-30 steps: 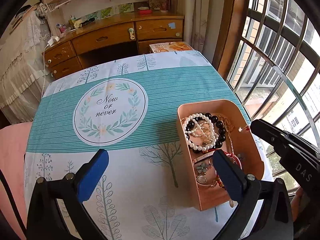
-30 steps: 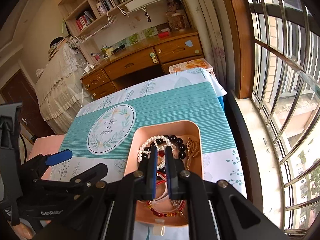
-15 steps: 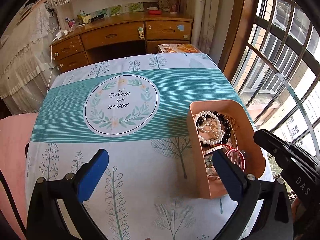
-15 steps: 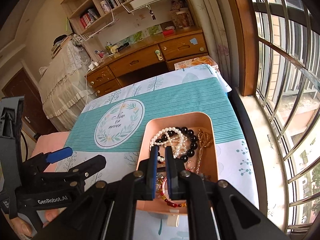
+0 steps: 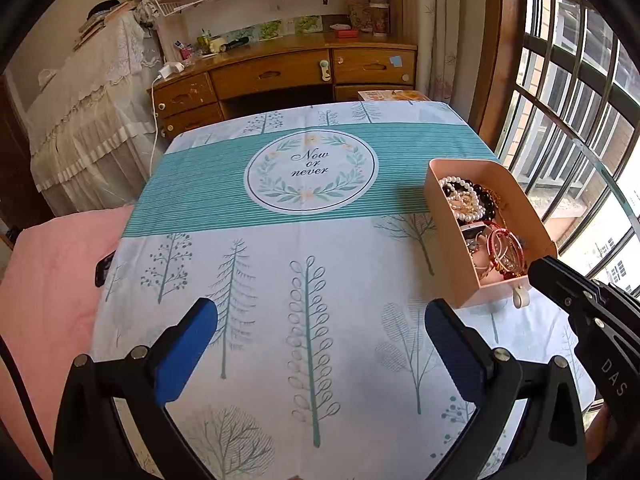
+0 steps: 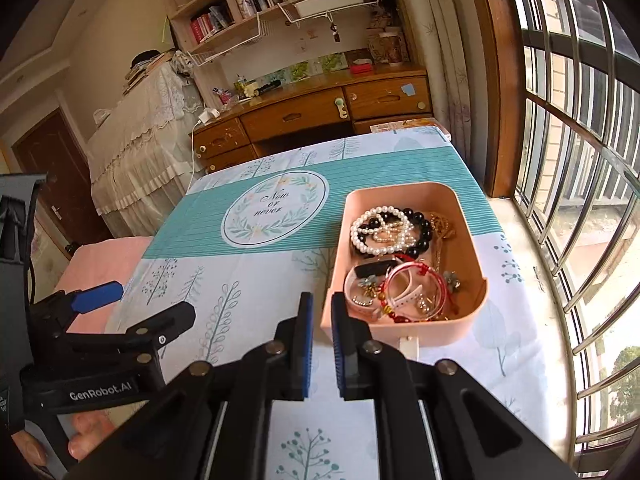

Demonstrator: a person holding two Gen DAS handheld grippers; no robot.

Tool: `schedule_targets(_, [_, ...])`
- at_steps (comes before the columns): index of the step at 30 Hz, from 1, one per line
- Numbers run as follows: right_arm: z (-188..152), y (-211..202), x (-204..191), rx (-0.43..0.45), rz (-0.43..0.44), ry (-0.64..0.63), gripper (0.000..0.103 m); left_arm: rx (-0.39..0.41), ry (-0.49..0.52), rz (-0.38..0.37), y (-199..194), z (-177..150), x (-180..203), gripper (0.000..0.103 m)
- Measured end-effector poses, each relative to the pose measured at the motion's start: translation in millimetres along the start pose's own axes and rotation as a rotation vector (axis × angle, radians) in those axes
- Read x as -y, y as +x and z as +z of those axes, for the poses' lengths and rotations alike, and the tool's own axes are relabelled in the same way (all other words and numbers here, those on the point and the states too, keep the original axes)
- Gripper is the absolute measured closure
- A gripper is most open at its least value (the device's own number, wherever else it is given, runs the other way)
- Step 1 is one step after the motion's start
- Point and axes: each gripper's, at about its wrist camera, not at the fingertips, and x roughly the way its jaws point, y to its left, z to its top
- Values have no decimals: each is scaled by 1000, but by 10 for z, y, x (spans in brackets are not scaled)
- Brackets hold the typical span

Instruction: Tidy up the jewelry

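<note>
A pink tray stands on the right side of the tablecloth; it also shows in the left wrist view. It holds a white pearl strand, a black bead bracelet, red bangles and other tangled pieces. My right gripper has its jaws nearly together with nothing between them, just in front of the tray's near left corner. My left gripper is open and empty above the cloth, left of the tray. It shows in the right wrist view.
The table carries a teal and white cloth with a "Now or never" wreath. A pink cushion lies at its left edge. A wooden desk stands behind, and a barred window runs along the right.
Both grippers have pulled back toward me and away from the tray. The right gripper, earlier over the tray's contents, is now in front of its near left corner.
</note>
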Motion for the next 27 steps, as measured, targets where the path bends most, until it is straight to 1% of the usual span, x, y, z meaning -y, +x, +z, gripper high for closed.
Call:
schedule_targets(1, [-30,-56,-54,9,3,-5,89,11,-14,-3,-67,-48,-52,1])
schedule_targets(2, [-59,-116,-110,23,8,-11,79,20,-30,-9,-129,-90,-105,1])
schedule_targets(3, [-83,-183,-159,42,7,-14,65,30,-48,-14,-186,-127,-163,1])
schedule_targets(5, [-130,-326,-256,94,-7,-25,51,53,-81,-17,-296,-193,-267,1])
schedule_targets(6, [-145,-388,-305,117,-13,-34,49,65,-93,-12,-346,-224,-314,1])
schedule_targets(10, [-213,-569,-497,168,-11,-54,48,115,-123,1,-529,-333,-457,1])
schedule_targets(15, [-295,-674,-714,212,-28,-84,48,169,-128,23,-699,-474,-544,1])
schedule_targets(17, [-324,-670,-789,217,-36,-103,48,184,-128,34,-745,-520,-583,1])
schedule_targets(22, [-382,-635,-927,209,-43,-128,47,230,-164,45,-847,-591,-728,1])
schedule_targets(27, [-394,-608,-970,202,-44,-129,47,241,-176,47,-850,-604,-808,1])
